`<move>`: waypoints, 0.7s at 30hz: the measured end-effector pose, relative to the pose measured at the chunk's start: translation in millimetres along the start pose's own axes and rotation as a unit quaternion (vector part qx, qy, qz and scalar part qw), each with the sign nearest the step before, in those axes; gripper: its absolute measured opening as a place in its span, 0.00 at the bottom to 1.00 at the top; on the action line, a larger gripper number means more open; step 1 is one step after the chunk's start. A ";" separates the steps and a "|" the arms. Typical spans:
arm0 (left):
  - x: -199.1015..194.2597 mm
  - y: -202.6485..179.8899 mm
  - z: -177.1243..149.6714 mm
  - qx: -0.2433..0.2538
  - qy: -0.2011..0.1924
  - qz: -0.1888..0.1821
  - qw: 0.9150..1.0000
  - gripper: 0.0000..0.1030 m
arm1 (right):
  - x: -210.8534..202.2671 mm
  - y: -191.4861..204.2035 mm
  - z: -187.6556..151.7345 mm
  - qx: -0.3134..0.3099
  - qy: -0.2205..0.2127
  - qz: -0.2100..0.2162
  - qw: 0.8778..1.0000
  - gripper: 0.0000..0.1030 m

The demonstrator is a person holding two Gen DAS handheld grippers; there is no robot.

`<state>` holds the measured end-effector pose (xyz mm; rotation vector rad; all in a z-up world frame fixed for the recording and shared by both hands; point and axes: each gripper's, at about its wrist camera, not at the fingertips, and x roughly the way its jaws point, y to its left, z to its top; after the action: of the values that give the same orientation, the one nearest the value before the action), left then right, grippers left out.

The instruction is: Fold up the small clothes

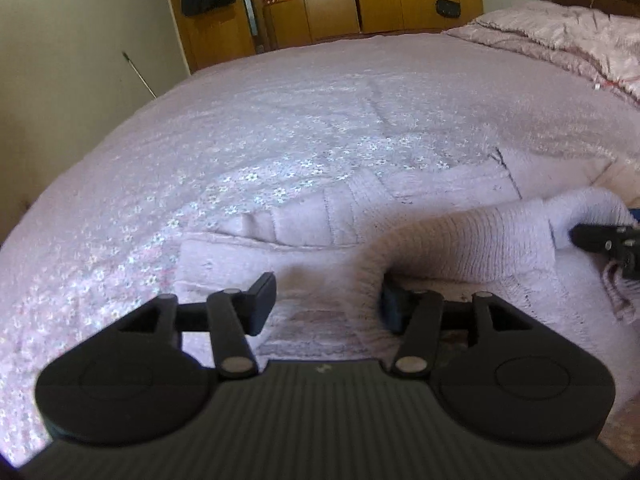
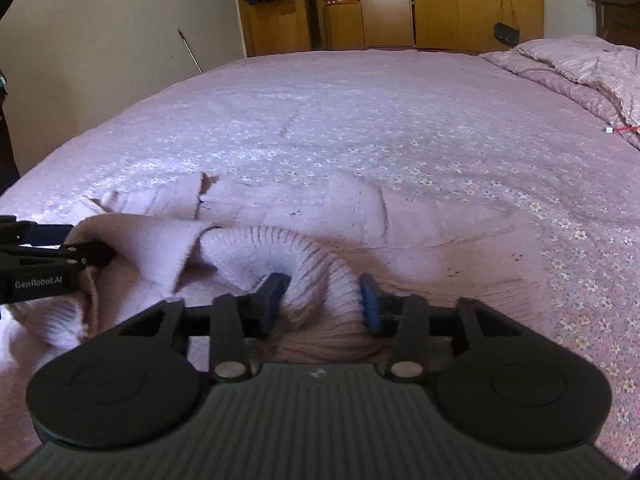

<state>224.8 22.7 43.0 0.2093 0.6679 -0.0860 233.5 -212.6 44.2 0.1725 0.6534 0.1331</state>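
Note:
A small pale pink knitted sweater (image 1: 320, 216) lies on the bed, body spread flat, also in the right wrist view (image 2: 360, 216). My left gripper (image 1: 326, 304) is open; a ribbed part of the sweater (image 1: 460, 244) drapes over its right finger (image 1: 390, 308), the left finger (image 1: 262, 300) is free. My right gripper (image 2: 324, 300) has ribbed knit (image 2: 320, 276) bunched between its fingers, jaws fairly wide apart. The left gripper shows at the left of the right wrist view (image 2: 100, 258), touching the lifted fabric. The right gripper shows at the right of the left wrist view (image 1: 600, 238).
The bed has a pink flowered cover (image 2: 400, 120). A folded pink quilt (image 2: 580, 68) lies at the far right. Wooden wardrobes (image 2: 460, 0) and a white wall (image 2: 120, 20) stand beyond the bed. A small black bag (image 2: 506, 32) hangs on a wardrobe.

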 end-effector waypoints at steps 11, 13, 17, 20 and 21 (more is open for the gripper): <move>-53.8 21.1 -11.7 0.004 -0.006 -0.055 0.998 0.69 | -71.0 -12.5 -16.5 -0.022 -0.033 -0.005 0.999 0.64; -61.5 21.0 -17.2 0.006 -0.005 -0.062 0.998 0.69 | -79.5 -12.8 -23.7 -0.032 -0.031 -0.003 0.999 0.64; -75.1 13.6 -26.3 0.017 -0.011 -0.073 0.997 0.69 | -89.8 -4.0 -39.1 -0.071 -0.026 0.002 0.997 0.64; -77.4 4.2 -31.9 0.035 -0.008 -0.090 0.995 0.69 | -90.6 6.6 -47.5 -0.114 -0.022 0.004 0.993 0.64; -76.8 0.1 -33.8 0.044 -0.007 -0.092 0.995 0.69 | -89.9 10.6 -49.3 -0.127 -0.020 0.004 0.992 0.64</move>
<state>144.3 31.1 65.0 0.2309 0.6695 -0.2946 131.9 -212.4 61.1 -0.0683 0.5891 0.2180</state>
